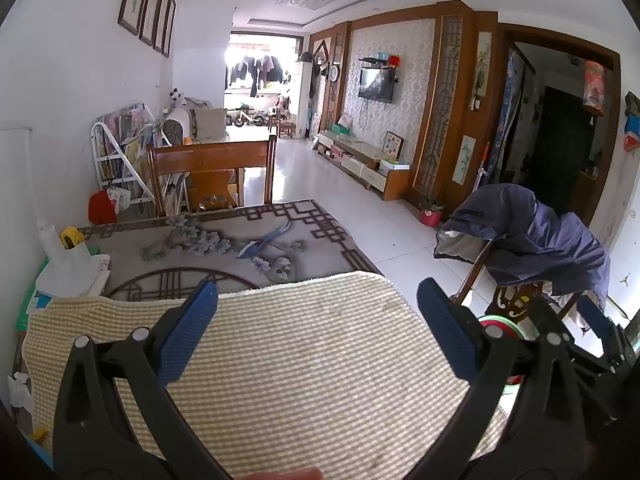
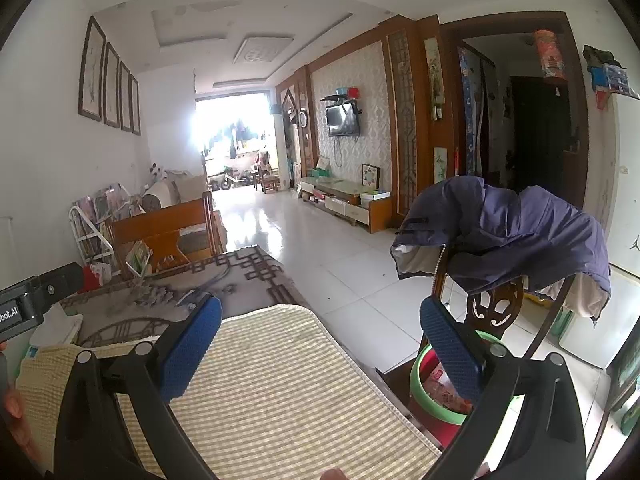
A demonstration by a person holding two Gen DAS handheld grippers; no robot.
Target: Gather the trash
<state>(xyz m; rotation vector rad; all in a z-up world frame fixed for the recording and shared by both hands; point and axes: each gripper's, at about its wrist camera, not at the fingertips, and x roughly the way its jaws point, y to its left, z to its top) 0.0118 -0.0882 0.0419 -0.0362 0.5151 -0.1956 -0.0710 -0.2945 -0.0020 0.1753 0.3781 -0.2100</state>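
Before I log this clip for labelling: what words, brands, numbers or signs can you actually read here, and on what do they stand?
"bot.AI", cut off at the frame edge, on the black body of the left claw device in the right wrist view.
Packaging in the green bin: printed, but too blurred to read.
Books and papers in the white rack: too small to read.
Red hanging ornament in the doorway: unreadable.

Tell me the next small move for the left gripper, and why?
Probably swing the left gripper toward the crumpled white tissue at the mat's left edge: both grippers are open and empty, and the green bin already holds wrappers.
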